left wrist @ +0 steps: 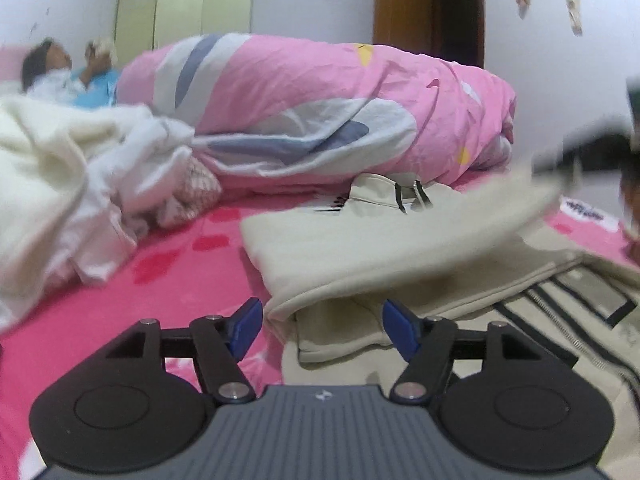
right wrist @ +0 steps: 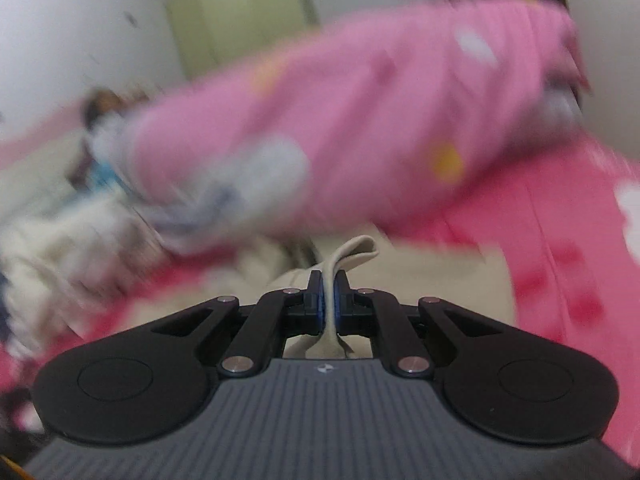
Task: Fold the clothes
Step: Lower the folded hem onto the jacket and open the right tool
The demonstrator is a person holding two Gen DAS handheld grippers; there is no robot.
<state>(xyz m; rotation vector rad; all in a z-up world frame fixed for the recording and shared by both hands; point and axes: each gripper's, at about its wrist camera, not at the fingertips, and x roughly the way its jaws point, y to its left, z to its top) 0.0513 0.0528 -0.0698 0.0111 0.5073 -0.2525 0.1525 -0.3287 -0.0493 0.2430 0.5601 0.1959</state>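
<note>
Far left on the bed (left wrist: 168, 276): loose heap of white and cream laundry (left wrist: 60, 184), not in either gripper. Behind it a person (left wrist: 68, 76) lies at the head of the bed. Middle: rolled pink quilt (left wrist: 320, 108) along the back.

Left gripper (left wrist: 322, 330): fingers (left wrist: 248, 326) spread wide, holding nothing, poised just in front of the folded edge of the beige jacket (left wrist: 360, 248). The jacket lies on the pink sheet, front centre to right; a flap or sleeve is doubled over the body, zipper and dark stripes show at the right.

Right gripper (right wrist: 329, 300): fingers shut tight on a pinch of the same beige cloth, which sticks up between them in a small loop.

Step in hand, as I judge it: a fold of the jacket mid-way, right side carrying a part across while the left stands free. Next move likely calls for laying the held cloth flat on the body with edges lined up, then letting go; the left could pin or take the near edge.

Views differ: the left wrist view is sharp enough, shows the jacket's layout, the laundry heap and the right gripper only as a dark blur at far right. The right wrist view is heavily smeared, so jacket layout is unreadable there, but it alone shows the pinch plainly.
</note>
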